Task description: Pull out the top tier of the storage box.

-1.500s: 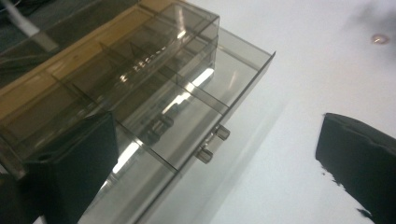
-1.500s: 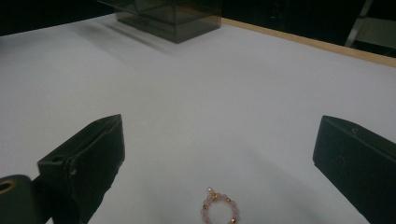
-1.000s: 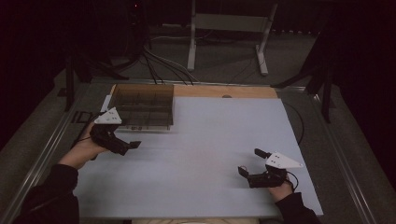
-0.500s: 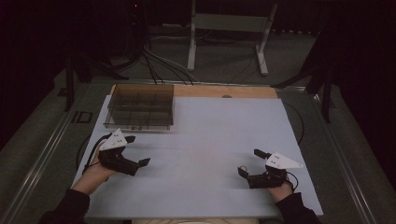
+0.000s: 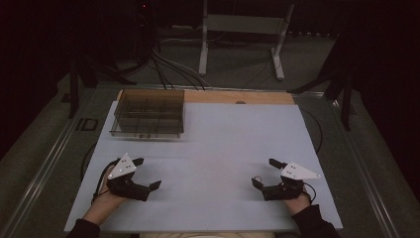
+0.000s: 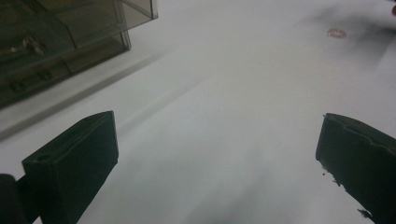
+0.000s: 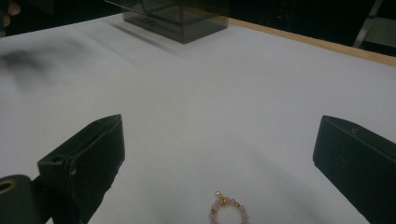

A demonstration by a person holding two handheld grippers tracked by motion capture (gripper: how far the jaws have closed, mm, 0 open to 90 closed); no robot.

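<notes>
**Bracelet lies between the open right jaws**

A white table (image 5: 213,144) is seen from above, with a wooden strip along its far edge and dark floor, cables and a metal stand beyond it. At the far left corner of the white surface a smoky, clear box (image 5: 148,113) with compartments is set; small items are dimly seen inside it in the left gripper view, too blurred to be named.

The left gripper (image 5: 148,173) is held low at the near left of the table, its jaws spread wide and nothing between them; the box is faced from there, well apart. The right gripper (image 5: 263,172) is held at the near right, its jaws likewise spread wide and empty.

The coming move is judged to turn on one relation: a small pink beaded bracelet (image 7: 226,211) with gold beads lies flat on the table straight ahead of the right gripper, between its two jaws and close to them, but not touched by either. As a ring it has no marked long axis, so little turning of the hand should be called for. The right hand is plainly the nearer one; from the left gripper the bracelet (image 6: 336,33) is seen as a small spot far across the table.
</notes>
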